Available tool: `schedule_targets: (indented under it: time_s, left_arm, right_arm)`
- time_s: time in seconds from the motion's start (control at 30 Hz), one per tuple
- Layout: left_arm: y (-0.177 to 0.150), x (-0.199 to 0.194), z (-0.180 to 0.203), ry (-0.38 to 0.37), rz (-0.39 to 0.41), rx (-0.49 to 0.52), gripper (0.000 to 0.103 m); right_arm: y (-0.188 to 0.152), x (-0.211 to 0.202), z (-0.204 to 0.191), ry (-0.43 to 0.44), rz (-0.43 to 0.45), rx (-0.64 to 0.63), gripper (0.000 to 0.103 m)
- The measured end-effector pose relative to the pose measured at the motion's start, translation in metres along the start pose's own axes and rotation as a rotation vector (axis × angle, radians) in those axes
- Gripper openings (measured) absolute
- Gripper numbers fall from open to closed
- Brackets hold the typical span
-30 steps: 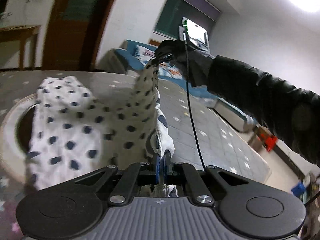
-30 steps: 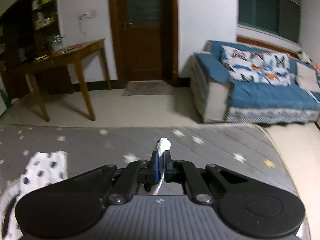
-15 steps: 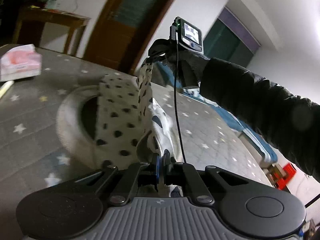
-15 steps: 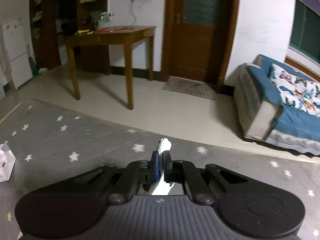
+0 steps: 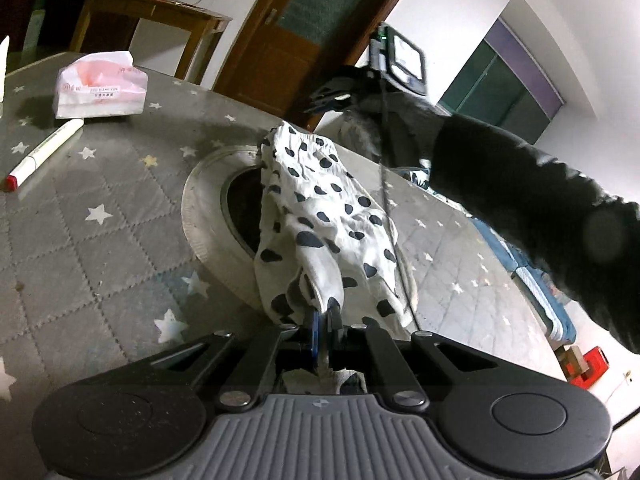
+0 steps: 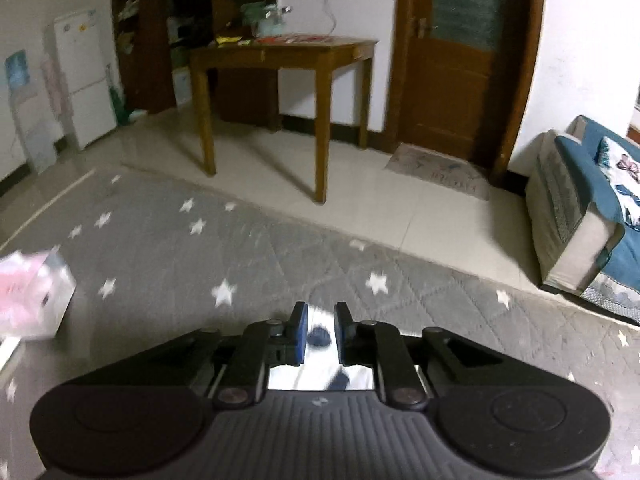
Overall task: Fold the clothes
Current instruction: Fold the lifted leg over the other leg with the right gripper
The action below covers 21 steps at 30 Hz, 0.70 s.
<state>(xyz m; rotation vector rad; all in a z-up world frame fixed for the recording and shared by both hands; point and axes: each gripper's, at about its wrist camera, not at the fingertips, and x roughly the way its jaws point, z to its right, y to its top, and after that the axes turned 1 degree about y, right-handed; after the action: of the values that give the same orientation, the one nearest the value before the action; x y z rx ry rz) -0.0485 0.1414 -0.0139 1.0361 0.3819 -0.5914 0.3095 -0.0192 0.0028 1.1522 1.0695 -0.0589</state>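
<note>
A white garment with dark spots (image 5: 320, 216) lies bunched in a long heap on the grey star-patterned table cover (image 5: 100, 240), draped over a pale ring (image 5: 200, 216). My left gripper (image 5: 322, 316) is shut on its near end. In the left wrist view, my right gripper (image 5: 328, 98), held by a hand in a black sleeve (image 5: 520, 184), hovers just above and apart from the garment's far end. In its own view the right gripper (image 6: 320, 314) has its jaws opening, a gap between the pads. Spotted cloth (image 6: 320, 336) shows below that gap, and the pads do not press on it.
A pink-and-white tissue pack (image 5: 100, 84) and a white marker pen (image 5: 44, 152) lie on the cover at the far left. Beyond the cover's edge stand a wooden table (image 6: 280, 52), a brown door (image 6: 460, 60) and a blue sofa (image 6: 592, 216).
The right gripper has let go of the garment's far end, which was held up and has dropped onto the heap. Both hands swung sideways. The left gripper kept its hold.
</note>
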Motion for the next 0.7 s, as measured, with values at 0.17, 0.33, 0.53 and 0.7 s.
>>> schedule_targets:
  time_s: [0.17,0.33,0.53,0.7]
  left_arm:
    - [0.002,-0.007,-0.003,0.034,0.020,0.010,0.007]
    - [0.004,-0.016,-0.004,0.063,0.044,0.019,0.008]
    - [0.011,-0.003,0.010,0.057,0.054,0.055,0.008]
    - [0.013,0.025,0.023,0.046,0.018,0.117,0.008]
  right_arm:
    - [-0.031,-0.032,-0.006,0.055,-0.058,-0.127,0.025]
    - [-0.079,-0.068,-0.021,0.145,-0.118,-0.242,0.029]
    - [-0.148,-0.116,-0.048,0.280,-0.155,-0.335,0.034]
    - [-0.192,-0.151,-0.070,0.349,-0.159,-0.445,0.035]
